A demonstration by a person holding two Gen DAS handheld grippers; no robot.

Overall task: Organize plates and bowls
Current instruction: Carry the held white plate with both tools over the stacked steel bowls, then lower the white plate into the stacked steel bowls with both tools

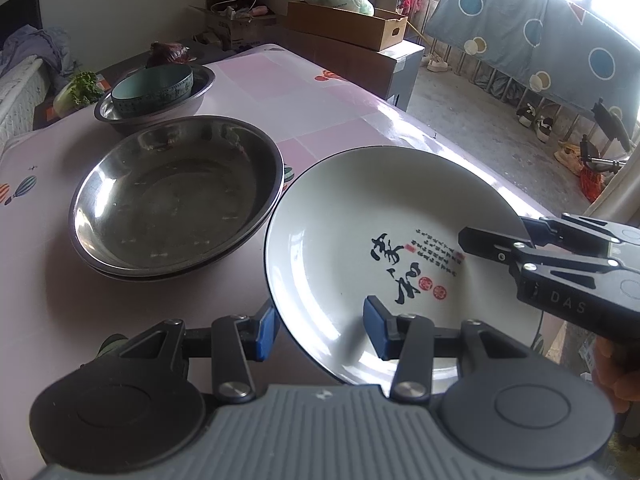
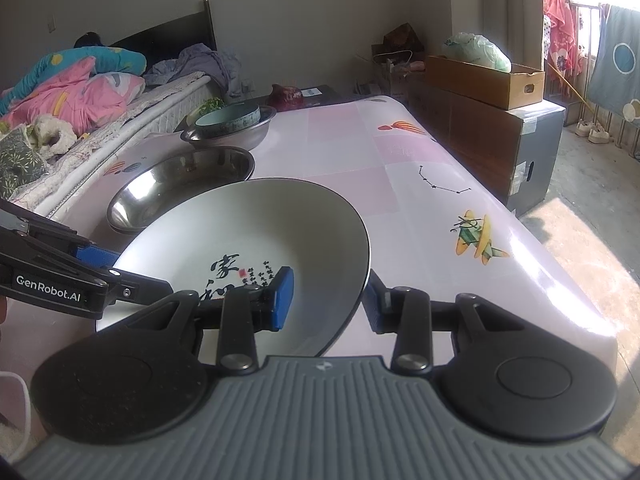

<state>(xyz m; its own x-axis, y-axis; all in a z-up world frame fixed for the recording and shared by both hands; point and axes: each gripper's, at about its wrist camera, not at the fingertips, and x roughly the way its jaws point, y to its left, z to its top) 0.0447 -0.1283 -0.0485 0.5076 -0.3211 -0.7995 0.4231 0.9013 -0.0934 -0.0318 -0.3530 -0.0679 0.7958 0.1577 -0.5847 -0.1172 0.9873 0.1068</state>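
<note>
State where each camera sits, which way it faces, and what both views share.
Left wrist: on the left tongs, angled down across the table; its blue pads straddle the white plate's near-left rim, right tongs entering from the right.
Right wrist: on the right tongs, pads straddling the plate's right rim, left tongs entering from the left.
Shared: plate, steel basin, teal bowl.

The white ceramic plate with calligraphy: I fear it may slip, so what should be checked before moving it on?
1. Left tool straddles the white ceramic plate with black calligraphy at its rim: ok.
2. Right tool straddles the opposite rim: ok.
3. Pads pressing firmly: cannot tell.
4. Plate off the pink table: cannot tell.
5. Stacked shallow steel dishes empty: ok.
6. Teal bowl sits in the far steel basin: ok.
</note>
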